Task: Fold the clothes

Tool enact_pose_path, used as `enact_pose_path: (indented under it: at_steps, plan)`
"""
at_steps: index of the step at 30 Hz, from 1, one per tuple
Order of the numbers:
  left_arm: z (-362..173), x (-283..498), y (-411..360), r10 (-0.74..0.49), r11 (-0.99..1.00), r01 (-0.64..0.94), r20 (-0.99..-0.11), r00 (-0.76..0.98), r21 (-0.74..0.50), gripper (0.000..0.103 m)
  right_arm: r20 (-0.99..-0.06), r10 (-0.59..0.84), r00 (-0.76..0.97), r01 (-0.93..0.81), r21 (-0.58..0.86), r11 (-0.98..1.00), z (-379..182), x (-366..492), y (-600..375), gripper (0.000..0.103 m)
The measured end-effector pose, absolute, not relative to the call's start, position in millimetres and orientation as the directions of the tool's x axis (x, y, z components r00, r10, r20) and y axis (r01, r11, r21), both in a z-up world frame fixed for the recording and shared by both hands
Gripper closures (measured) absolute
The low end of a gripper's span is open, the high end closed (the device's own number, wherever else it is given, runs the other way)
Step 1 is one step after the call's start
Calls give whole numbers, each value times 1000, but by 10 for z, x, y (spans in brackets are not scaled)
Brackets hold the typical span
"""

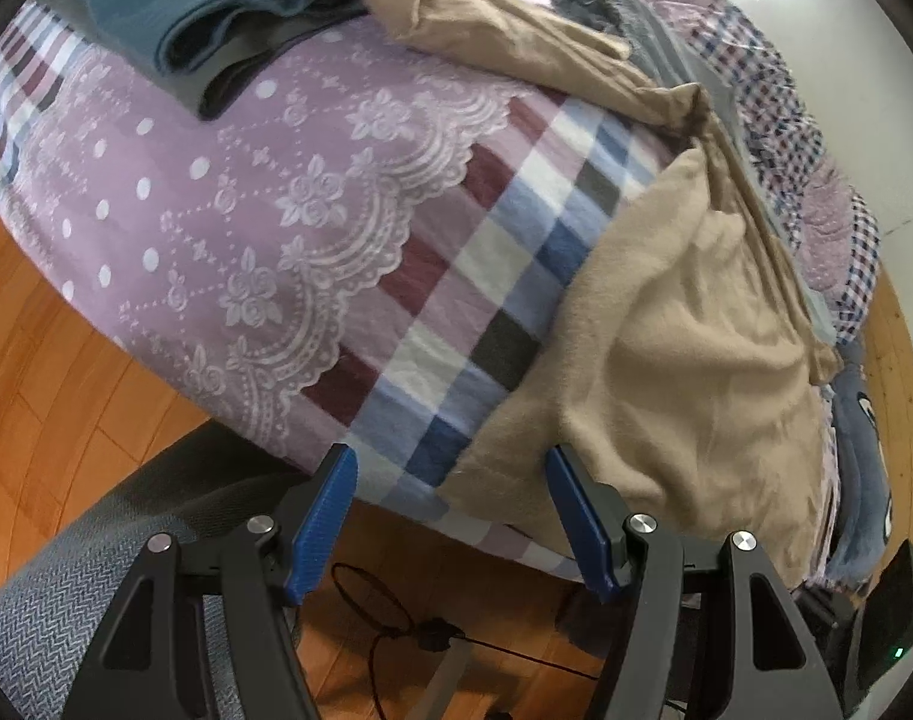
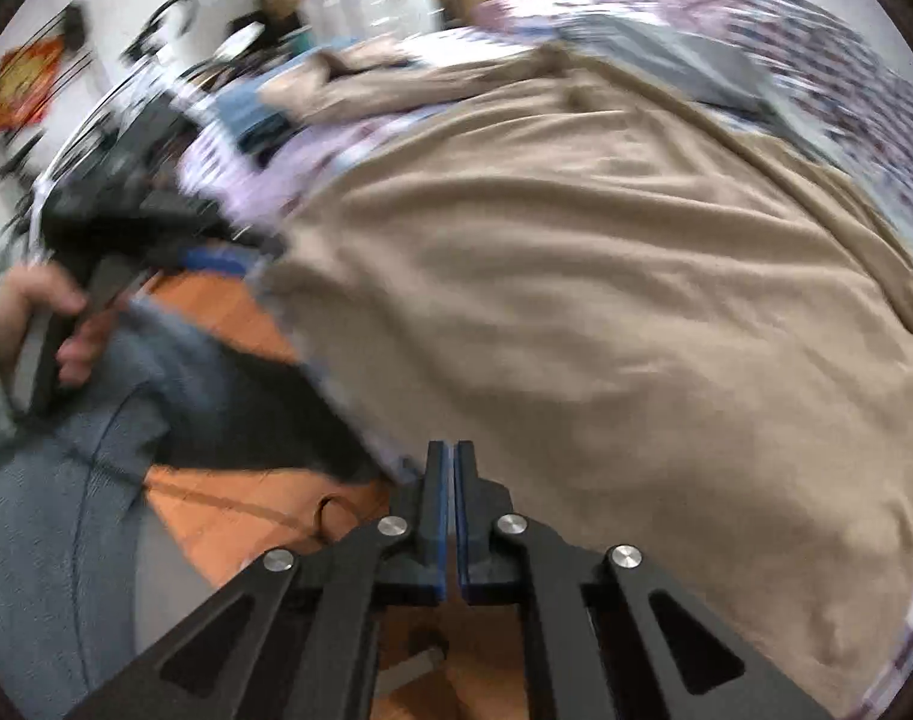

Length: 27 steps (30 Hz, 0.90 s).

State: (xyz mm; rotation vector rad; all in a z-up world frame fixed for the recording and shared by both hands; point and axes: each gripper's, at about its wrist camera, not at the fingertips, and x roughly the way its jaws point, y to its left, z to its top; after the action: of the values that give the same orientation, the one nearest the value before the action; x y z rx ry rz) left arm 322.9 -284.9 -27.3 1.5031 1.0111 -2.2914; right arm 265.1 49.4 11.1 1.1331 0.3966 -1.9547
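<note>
A tan garment lies spread on the bed, its near edge hanging over the side. It also fills the right wrist view as the tan garment. My left gripper hangs open over the bed's edge; nothing is between its blue pads, and the right pad is at the cloth's left edge. My right gripper is shut, its tips pinched together on the garment's near hem. That view is blurred by motion.
The bed has a purple lace-print and plaid cover. Folded teal and dark clothes sit at its far left, with more tan cloth beyond. The floor is orange wood with a black cable. A hand holds the left gripper.
</note>
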Motion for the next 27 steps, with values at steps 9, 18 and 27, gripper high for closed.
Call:
enact_pose_path:
  at_steps: [9,18,27]
  plan:
    - [-304,3155,-2776,159,-771,514,-895,-416,-376,36,-845,-456,-279,797,61,-601,-46,2694,313,76]
    - [-355,2995,-2663,173,-793,481,-896,-409,-373,76,-848,-440,-297,853,-28,-522,-247,2831,-86,62]
    - [-376,2998,-2717,167,-772,502,-886,-432,-390,92,-855,-449,-258,844,27,-536,-369,2725,-184,100]
